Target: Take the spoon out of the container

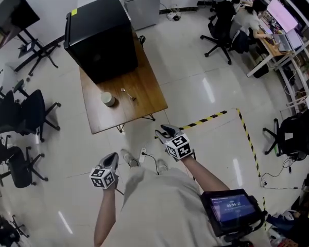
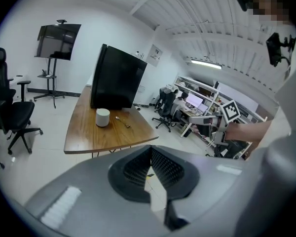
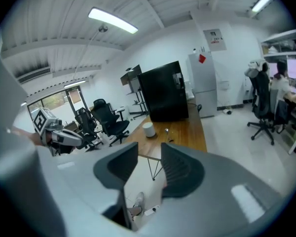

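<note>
The spoon (image 1: 126, 93) lies flat on the wooden counter (image 1: 144, 94), just at the 3 o'clock side of the white container (image 1: 108, 99) and outside it. Both grippers hang over the floor at the counter's 6 o'clock, well apart from it. The left gripper (image 1: 111, 159) has its jaws closed tip to tip on nothing, and the right gripper (image 1: 167, 132) has its jaws moderately wide and empty.

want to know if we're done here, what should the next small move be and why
Probably no reach at all. The spoon already lies on the table beside the container, not in it. The left gripper and right gripper are both empty and well short of the table. I'd just lower them and stop.
</note>
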`<action>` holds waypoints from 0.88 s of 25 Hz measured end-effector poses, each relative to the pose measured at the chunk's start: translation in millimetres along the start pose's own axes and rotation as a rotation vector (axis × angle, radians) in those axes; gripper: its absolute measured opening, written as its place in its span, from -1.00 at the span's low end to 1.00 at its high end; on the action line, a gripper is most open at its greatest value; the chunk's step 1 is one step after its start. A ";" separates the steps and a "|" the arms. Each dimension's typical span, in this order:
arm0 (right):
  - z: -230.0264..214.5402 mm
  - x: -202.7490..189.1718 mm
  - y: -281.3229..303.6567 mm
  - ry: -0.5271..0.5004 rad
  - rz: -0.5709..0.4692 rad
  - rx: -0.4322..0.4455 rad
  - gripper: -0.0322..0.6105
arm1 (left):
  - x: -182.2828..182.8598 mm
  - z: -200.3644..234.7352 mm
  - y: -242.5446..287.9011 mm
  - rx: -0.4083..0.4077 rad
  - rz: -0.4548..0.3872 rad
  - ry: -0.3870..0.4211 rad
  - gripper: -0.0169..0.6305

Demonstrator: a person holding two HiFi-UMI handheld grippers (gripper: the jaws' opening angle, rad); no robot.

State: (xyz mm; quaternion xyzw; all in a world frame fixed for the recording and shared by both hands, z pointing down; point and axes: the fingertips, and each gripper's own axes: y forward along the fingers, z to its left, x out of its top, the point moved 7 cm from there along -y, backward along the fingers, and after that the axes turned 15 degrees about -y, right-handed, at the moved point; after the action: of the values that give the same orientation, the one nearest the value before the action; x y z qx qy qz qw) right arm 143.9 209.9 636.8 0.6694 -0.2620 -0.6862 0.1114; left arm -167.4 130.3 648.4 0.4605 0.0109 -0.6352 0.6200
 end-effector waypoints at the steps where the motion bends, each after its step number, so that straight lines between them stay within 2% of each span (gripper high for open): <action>1: 0.0 -3.0 -9.2 0.003 -0.007 0.007 -0.45 | -9.3 -9.8 -0.6 -0.007 -0.010 -0.006 -0.99; 7: 12.2 -27.0 -49.7 0.002 -0.016 0.069 -0.45 | -63.6 -57.1 -12.9 -0.021 -0.058 -0.020 -0.99; 12: 20.2 -37.1 -60.4 -0.017 -0.008 0.075 -0.45 | -87.1 -63.7 -26.3 -0.012 -0.083 -0.066 -0.99; 18: 33.5 -38.1 -71.1 0.003 -0.009 0.034 -0.45 | -78.9 -59.3 -40.1 -0.026 -0.067 -0.035 -0.99; 22: 46.2 -36.7 -72.5 0.072 0.020 -0.002 -0.50 | -68.6 -50.7 -52.2 -0.038 -0.057 -0.004 -0.99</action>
State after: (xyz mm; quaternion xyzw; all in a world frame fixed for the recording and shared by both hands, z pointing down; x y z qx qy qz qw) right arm 116.0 298.8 629.9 0.6911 -0.2635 -0.6607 0.1283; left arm -193.2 225.4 631.2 0.4468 0.0351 -0.6533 0.6102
